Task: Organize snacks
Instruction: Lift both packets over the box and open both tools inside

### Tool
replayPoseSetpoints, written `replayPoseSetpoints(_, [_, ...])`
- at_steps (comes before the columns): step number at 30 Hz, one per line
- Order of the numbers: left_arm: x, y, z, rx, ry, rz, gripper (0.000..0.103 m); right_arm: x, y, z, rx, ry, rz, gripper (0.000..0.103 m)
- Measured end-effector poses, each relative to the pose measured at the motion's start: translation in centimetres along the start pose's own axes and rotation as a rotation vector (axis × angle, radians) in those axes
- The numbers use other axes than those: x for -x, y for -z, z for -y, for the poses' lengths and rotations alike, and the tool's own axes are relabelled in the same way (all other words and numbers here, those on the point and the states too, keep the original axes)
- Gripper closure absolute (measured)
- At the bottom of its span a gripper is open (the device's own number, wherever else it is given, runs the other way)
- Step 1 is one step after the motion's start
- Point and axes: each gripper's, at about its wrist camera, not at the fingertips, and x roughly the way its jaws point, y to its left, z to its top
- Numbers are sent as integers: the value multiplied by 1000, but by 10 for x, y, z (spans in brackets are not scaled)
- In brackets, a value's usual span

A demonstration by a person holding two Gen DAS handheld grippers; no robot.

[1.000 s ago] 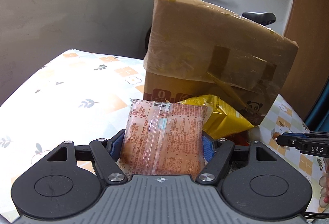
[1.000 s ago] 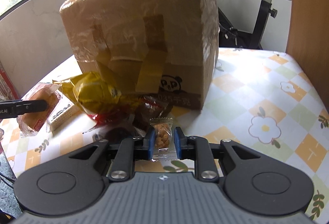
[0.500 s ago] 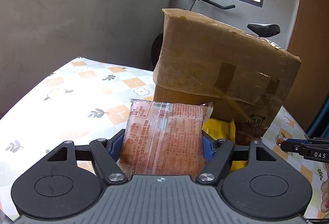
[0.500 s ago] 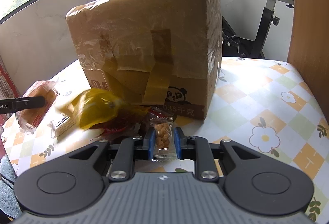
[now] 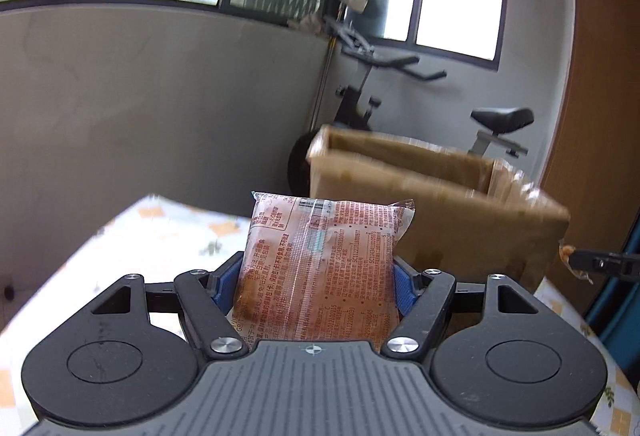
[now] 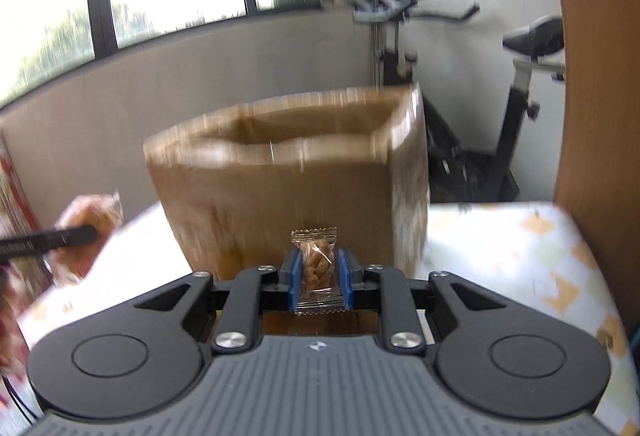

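Observation:
My left gripper [image 5: 316,276] is shut on an orange bread packet [image 5: 320,268] with red print, held upright above the table. My right gripper [image 6: 318,272] is shut on a small clear-wrapped snack [image 6: 317,265] with brown pieces. A taped cardboard box [image 5: 432,204] stands open-topped ahead; in the right wrist view the box [image 6: 304,188] is just beyond the small snack, its open top visible. The right gripper's tip [image 5: 600,263] shows at the right edge of the left wrist view, and the left gripper with its packet [image 6: 80,232] shows at the left of the right wrist view.
The table has a white cloth with orange squares and flowers [image 6: 520,248]. An exercise bike [image 5: 400,92] stands behind the box by the grey wall. A wooden panel [image 6: 600,76] rises at the right. The other snacks on the table are out of view.
Both grippers have risen with their snacks. The box's open top has come into view and the loose snacks at its foot have dropped out of sight.

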Motion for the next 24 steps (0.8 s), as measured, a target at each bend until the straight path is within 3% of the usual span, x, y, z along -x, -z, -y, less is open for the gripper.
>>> replayPoseSetpoints(6, [-17,-49,24,-57,41,81,28,-14,-61,-14,113,-41,85,81])
replayPoseSetpoints(10, [-50,-74,45,-84,72,85,28,-52,-84,-18,154,-52,56,81])
replayPoseSetpoints(17, [-112,-83,62,-106,81,-5,28,-108,-82,-12,156,2,-61,81])
replayPoseSetpoints(24, [-141,-79,64,-137,95,-67,27,-119,-73,-2,145,38,-142,79])
